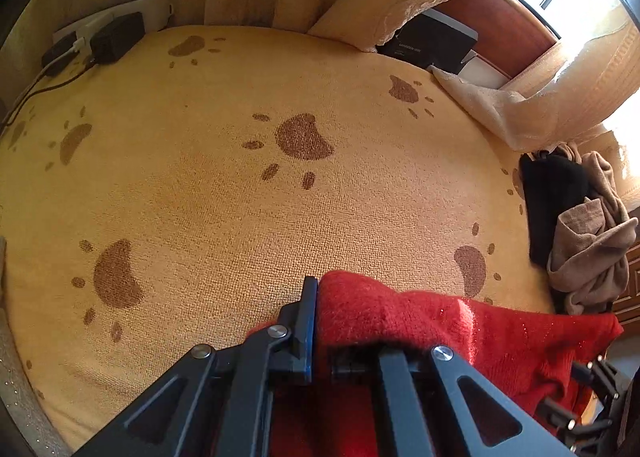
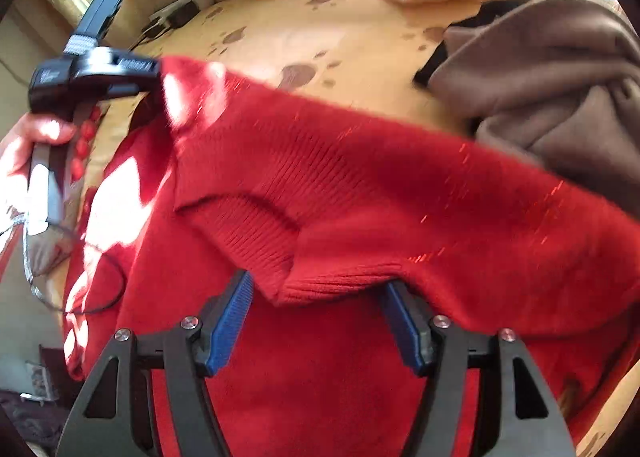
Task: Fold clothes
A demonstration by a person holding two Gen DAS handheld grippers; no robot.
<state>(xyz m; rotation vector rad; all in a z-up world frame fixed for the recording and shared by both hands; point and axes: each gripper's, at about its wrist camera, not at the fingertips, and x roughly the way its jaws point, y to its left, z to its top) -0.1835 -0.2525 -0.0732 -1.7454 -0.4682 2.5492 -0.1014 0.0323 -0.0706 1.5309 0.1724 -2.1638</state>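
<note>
Red sweater (image 2: 360, 185) stretched left-to-right

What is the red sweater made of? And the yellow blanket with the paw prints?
The red sweater looks like soft, fuzzy knitted yarn, maybe wool or acrylic: you can see ribbed knit rows, a fluffy surface and tiny glittery threads. The yellow blanket looks like terry or looped woven cloth: its surface is finely bumpy and matt, with brown paw prints worked in.
</note>
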